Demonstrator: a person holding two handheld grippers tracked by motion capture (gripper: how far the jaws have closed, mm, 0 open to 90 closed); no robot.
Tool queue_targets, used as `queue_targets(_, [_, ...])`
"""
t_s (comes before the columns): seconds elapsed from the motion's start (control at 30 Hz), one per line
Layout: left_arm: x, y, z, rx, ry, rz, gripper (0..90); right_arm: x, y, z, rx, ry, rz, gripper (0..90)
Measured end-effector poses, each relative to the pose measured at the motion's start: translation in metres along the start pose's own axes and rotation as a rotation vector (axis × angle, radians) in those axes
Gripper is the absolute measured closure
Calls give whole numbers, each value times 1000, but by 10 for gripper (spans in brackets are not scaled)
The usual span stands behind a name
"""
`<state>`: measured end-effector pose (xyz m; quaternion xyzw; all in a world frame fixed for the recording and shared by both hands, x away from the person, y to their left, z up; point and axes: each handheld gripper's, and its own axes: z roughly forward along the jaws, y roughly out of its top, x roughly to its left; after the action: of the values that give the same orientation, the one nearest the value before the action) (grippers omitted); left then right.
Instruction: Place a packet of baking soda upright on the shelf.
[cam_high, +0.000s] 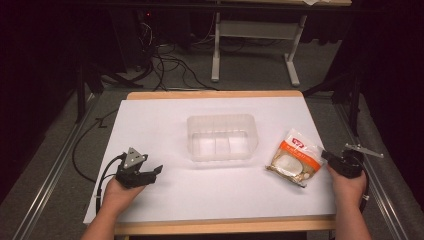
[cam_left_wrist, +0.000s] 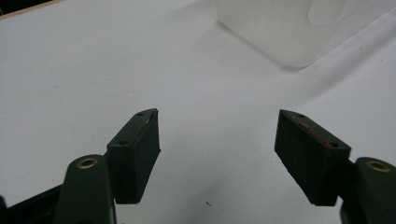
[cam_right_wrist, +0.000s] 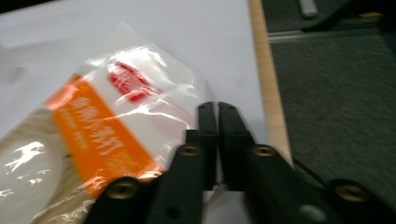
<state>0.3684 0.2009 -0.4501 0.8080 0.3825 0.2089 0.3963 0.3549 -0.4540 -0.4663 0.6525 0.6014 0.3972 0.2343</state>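
Observation:
A clear snack bag (cam_high: 295, 157) with an orange label and red logo lies on the white table cover (cam_high: 165, 130) at the right. My right gripper (cam_high: 326, 155) is at the bag's right edge. In the right gripper view its jaws are pressed together at the film edge of the bag (cam_right_wrist: 116, 135), and the right gripper (cam_right_wrist: 217, 109) looks shut on that edge. A clear plastic tub (cam_high: 222, 137) stands empty at the middle of the table. My left gripper (cam_high: 155, 171) rests at the front left, open, with nothing between the jaws of the left gripper (cam_left_wrist: 217, 135).
The tub's near wall (cam_left_wrist: 285, 28) shows at the top of the left gripper view. The table's right wooden edge (cam_right_wrist: 271, 93) runs close beside the right gripper. Cables (cam_high: 165, 65) and a desk frame (cam_high: 255, 45) stand on the floor beyond the table.

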Motion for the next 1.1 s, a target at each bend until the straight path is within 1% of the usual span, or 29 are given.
queue_targets(0.03, [0, 0, 0, 0, 0, 0, 313, 0, 0, 0, 0, 0, 0, 900])
queue_targets(0.07, [0, 0, 0, 0, 0, 1, 314, 5, 2, -7, -30, 16, -19, 900])
queue_targets(0.1, [0, 0, 0, 0, 0, 1, 314, 8, 3, -11, -44, 25, -32, 900])
queue_targets(0.13, [0, 0, 0, -2, 0, 0, 314, 14, 6, -17, -67, 33, -59, 900])
queue_targets(0.17, [0, 0, 0, -3, 0, 0, 314, 14, 6, -17, -67, 33, -59, 900])
queue_targets(0.2, [0, 0, -1, -4, 0, 1, 313, 20, 7, -22, -84, 39, -80, 900])
queue_targets(0.23, [0, 0, -1, -7, -1, 1, 314, 30, 10, -32, -118, 59, -104, 900])
queue_targets(0.27, [0, 0, -1, -7, -1, 1, 314, 30, 10, -32, -118, 59, -104, 900])
queue_targets(0.3, [0, 0, -2, -6, -2, 3, 314, 40, 13, -41, -153, 81, -132, 900])
queue_targets(0.33, [0, 0, -2, -6, -2, 3, 313, 40, 13, -41, -153, 81, -132, 900])
queue_targets(0.37, [0, 1, -2, -9, -1, 1, 313, 44, 15, -45, -164, 88, -141, 900])
queue_targets(0.4, [0, 1, -2, -12, 0, 2, 314, 55, 18, -53, -205, 116, -152, 900])
queue_targets(0.43, [0, 1, -2, -12, 0, 2, 314, 55, 18, -53, -205, 116, -152, 900])
queue_targets(0.47, [0, 1, -2, -12, -1, 2, 314, 58, 20, -55, -217, 125, -152, 900])
queue_targets(0.5, [0, 1, -2, -11, 0, 1, 313, 68, 27, -62, -255, 170, -141, 900])
queue_targets(0.53, [0, 1, -2, -11, 0, 1, 313, 68, 27, -62, -255, 170, -141, 900])
queue_targets(0.57, [0, 1, -2, -8, -1, 1, 313, 77, 36, -66, -276, 190, -136, 900])
queue_targets(0.6, [0, 1, -2, -7, -2, 2, 313, 77, 36, -66, -276, 190, -136, 900])
queue_targets(0.67, [0, 1, -1, -8, -2, 2, 313, 87, 45, -69, -294, 202, -134, 900])
queue_targets(0.7, [1, 1, -1, -9, -3, 0, 313, 95, 53, -70, -300, 195, -151, 900])
queue_targets(0.77, [1, 1, -2, -14, -4, -2, 313, 105, 62, -72, -316, 188, -170, 900])
queue_targets(0.8, [1, 1, -2, -14, -4, -2, 313, 105, 62, -72, -316, 188, -170, 900])
queue_targets(0.87, [2, 1, -2, -17, -3, 2, 313, 111, 69, -74, -338, 174, -177, 900])
queue_targets(0.93, [2, 1, -2, -17, -5, 3, 313, 115, 74, -74, -354, 171, -178, 900])
queue_targets(0.97, [2, 1, -2, -16, -6, 3, 313, 120, 79, -72, -364, 161, -187, 900])
queue_targets(1.07, [1, 1, -3, -18, -7, 5, 313, 129, 85, -70, -367, 143, -216, 900])
queue_targets(1.1, [1, 1, -3, -17, -6, 8, 313, 129, 85, -70, -367, 143, -216, 900])
